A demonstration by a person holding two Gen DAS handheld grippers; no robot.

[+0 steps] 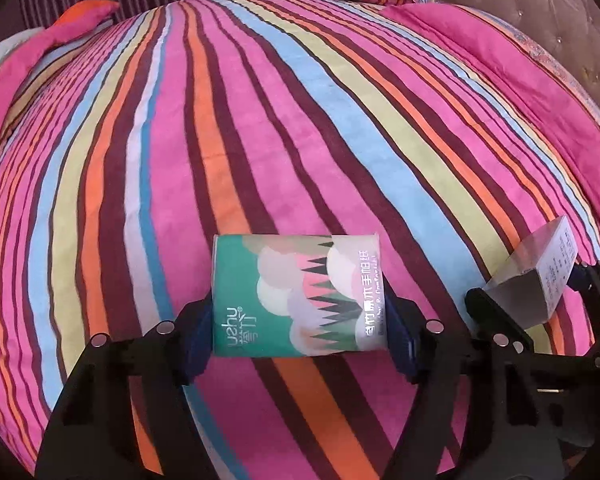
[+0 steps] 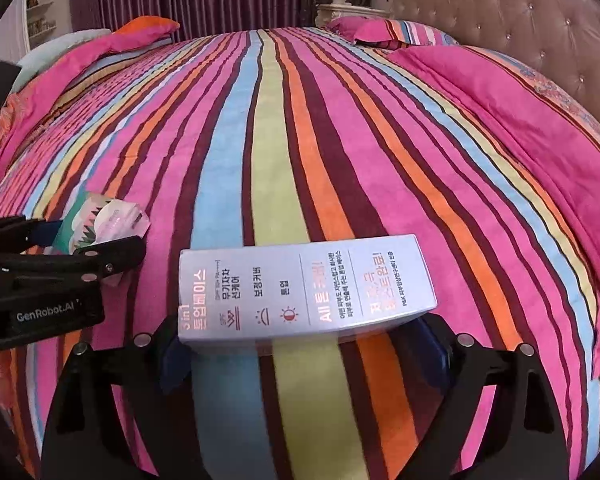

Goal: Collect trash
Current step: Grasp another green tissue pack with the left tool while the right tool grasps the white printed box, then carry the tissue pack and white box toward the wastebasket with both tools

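Left gripper point(image 1: 300, 328) clamps a tissue pack point(image 1: 298, 296); right gripper point(image 2: 300, 344) clamps a box point(image 2: 306, 292) over the bed point(image 2: 284, 140). The box, pinched lengthwise, may slip.

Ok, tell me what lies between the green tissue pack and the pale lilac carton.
Only bare striped bedspread: the right wrist view shows nothing between green tissue pack and pale lilac carton.

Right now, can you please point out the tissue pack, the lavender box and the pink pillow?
tissue pack point(image 1: 298, 296), left wrist view, middle of its printed front.
lavender box point(image 2: 306, 292), right wrist view, middle of its printed face.
pink pillow point(image 2: 374, 32), right wrist view, its pink cover.
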